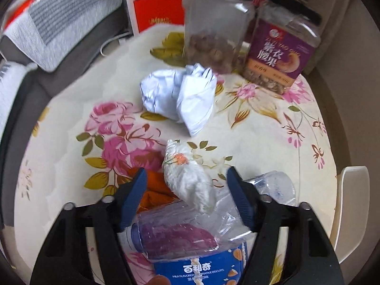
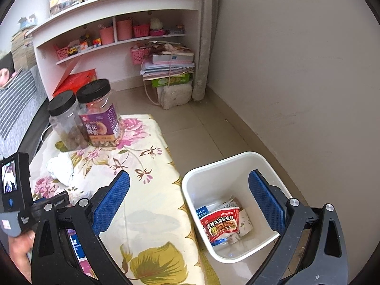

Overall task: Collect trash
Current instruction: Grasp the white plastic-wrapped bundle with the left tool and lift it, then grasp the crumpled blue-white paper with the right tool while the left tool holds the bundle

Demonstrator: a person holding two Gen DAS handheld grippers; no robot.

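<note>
My left gripper (image 1: pixel 186 173) is open, jaws spread either side of a crumpled white tissue wad (image 1: pixel 190 180) on the floral tablecloth (image 1: pixel 71 147). Under it lie a crushed clear plastic bottle (image 1: pixel 190 235), orange peel (image 1: pixel 156 190) and a blue biscuit box (image 1: pixel 199 268). A larger crumpled white paper (image 1: pixel 180 97) lies further away. My right gripper (image 2: pixel 190 178) is open and empty, held above the white trash bin (image 2: pixel 190 185), which stands on the floor beside the table and holds a red noodle packet (image 2: pixel 220 220) and other wrappers.
Two black-lidded jars of nuts (image 1: pixel 277 52) (image 2: pixel 99 116) stand at the table's far edge. A red box (image 1: pixel 159 11) and a sofa with striped cushions (image 1: pixel 59 21) lie beyond. Shelves (image 2: pixel 118 23), stacked books (image 2: pixel 171 64) and a wall (image 2: pixel 296 71) surround the tiled floor.
</note>
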